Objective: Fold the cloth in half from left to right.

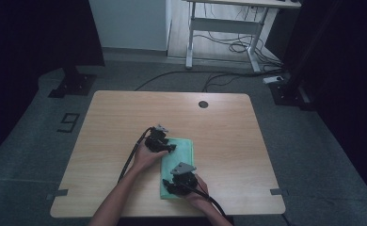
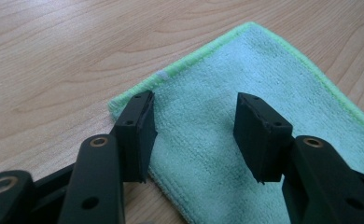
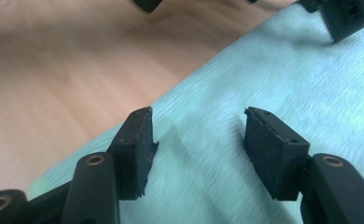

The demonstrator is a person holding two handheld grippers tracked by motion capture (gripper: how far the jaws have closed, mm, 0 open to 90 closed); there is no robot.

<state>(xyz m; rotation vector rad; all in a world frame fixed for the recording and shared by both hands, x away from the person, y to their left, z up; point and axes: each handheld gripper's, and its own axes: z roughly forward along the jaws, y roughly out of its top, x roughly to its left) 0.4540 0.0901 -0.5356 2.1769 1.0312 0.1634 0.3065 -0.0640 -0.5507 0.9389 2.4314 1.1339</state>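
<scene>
Fluffy terry cloth (image 2: pixel 245 88); matt wood-grain table (image 2: pixel 59 51).

Wooden table (image 1: pixel 125 117) with round grommet hole (image 1: pixel 203 104); behind, white desk frame (image 1: pixel 221 23), perhaps loose cables (image 1: pixel 238 46).

Cloth (image 1: pixel 181 155) on table (image 1: pixel 115 122), near front edge; tools over it.

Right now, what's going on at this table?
A person is working a folded green cloth on a wooden table with a hand-held gripper in each hand. The left gripper hangs over one corner of the cloth, jaws open, nothing between them. The right gripper is over the cloth's near end, also open and empty. The cloth lies flat, and neither gripper has hold of it.
</scene>
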